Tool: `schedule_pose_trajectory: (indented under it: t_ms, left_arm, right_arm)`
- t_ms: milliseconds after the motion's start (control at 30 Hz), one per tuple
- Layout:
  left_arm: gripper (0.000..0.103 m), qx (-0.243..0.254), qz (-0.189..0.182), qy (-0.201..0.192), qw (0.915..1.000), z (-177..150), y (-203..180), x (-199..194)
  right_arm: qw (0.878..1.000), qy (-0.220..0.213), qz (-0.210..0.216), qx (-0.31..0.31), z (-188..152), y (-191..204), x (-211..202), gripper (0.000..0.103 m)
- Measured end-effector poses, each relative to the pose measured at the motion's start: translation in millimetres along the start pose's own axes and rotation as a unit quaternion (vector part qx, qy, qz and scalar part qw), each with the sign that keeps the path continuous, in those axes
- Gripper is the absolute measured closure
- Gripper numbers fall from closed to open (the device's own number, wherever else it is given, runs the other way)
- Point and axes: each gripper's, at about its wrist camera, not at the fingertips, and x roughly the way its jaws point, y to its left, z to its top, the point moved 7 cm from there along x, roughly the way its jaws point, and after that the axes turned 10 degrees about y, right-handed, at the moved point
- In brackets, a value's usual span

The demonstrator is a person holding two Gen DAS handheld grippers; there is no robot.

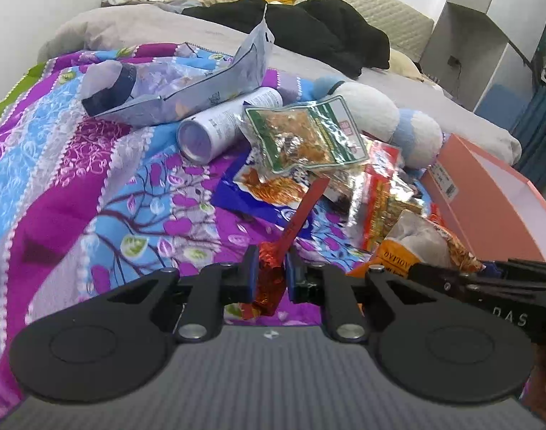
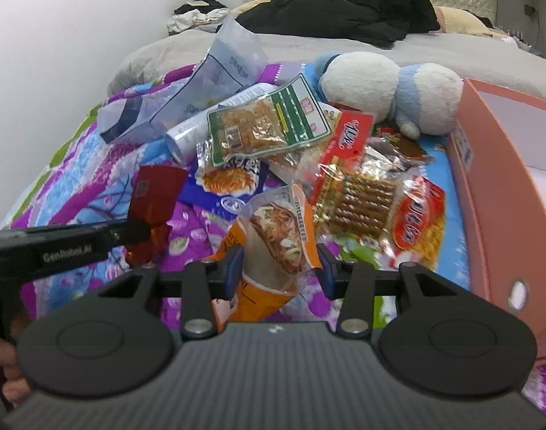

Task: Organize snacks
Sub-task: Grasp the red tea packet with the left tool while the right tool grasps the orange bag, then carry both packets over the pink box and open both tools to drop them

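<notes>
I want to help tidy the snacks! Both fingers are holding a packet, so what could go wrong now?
The red packet is pinched only at its bottom end by the left gripper, so it might flop or slip out. The orange packet in the right gripper looks crinkly and could get squashed. Either could bump the pink box rim.

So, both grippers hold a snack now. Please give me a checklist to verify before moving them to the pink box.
1. Left gripper shut on the red foil packet: ok.
2. Right gripper shut on the orange noodle pouch: ok.
3. Orange noodle pouch clear of the snack pile: cannot tell.
4. Pink cardboard box open on top: ok.
5. Room inside the box: cannot tell, floor hidden.
6. White and blue plush toy clear of the box opening: ok.
</notes>
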Motion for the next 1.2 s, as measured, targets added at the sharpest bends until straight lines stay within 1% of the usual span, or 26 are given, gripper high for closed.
schedule_pose_trajectory:
  t_ms: [167,300,533,733,867,933,1033,1200]
  left_arm:
    - [0.085,-0.016,-0.004,0.0,0.9999,-8,-13,-17]
    - [0.085,-0.029,-0.012,0.005,0.9995,-11,-22,-24]
    - [0.085,-0.032,-0.03,-0.002,0.999,-5,-45,-42]
    - [0.085,-0.022,-0.033,-0.013,0.9991,3,-64,-57]
    - [0.085,-0.02,-0.043,-0.023,0.9986,11,-77,-70]
    - [0.088,-0.017,-0.047,-0.029,0.9983,15,-85,-76]
    - [0.089,-0.014,-0.059,-0.031,0.9977,22,-98,-83]
    - [0.09,-0.004,-0.071,-0.042,0.9966,31,-120,-92]
  right_arm:
    - [1.0,-0.002,-0.012,-0.009,-6,-6,-19,0.057]
    - [1.0,-0.001,-0.011,-0.005,-12,-12,-31,0.058]
    - [1.0,-0.007,-0.019,0.001,-16,-24,-53,0.058]
    - [0.999,-0.024,-0.023,0.004,-12,-33,-71,0.058]
    - [0.999,-0.039,-0.023,0.0,-7,-35,-89,0.058]
    - [0.998,-0.049,-0.025,-0.001,-4,-37,-100,0.058]
    - [0.998,-0.062,-0.028,-0.002,2,-42,-112,0.058]
    - [0.996,-0.078,-0.043,0.004,11,-61,-127,0.058]
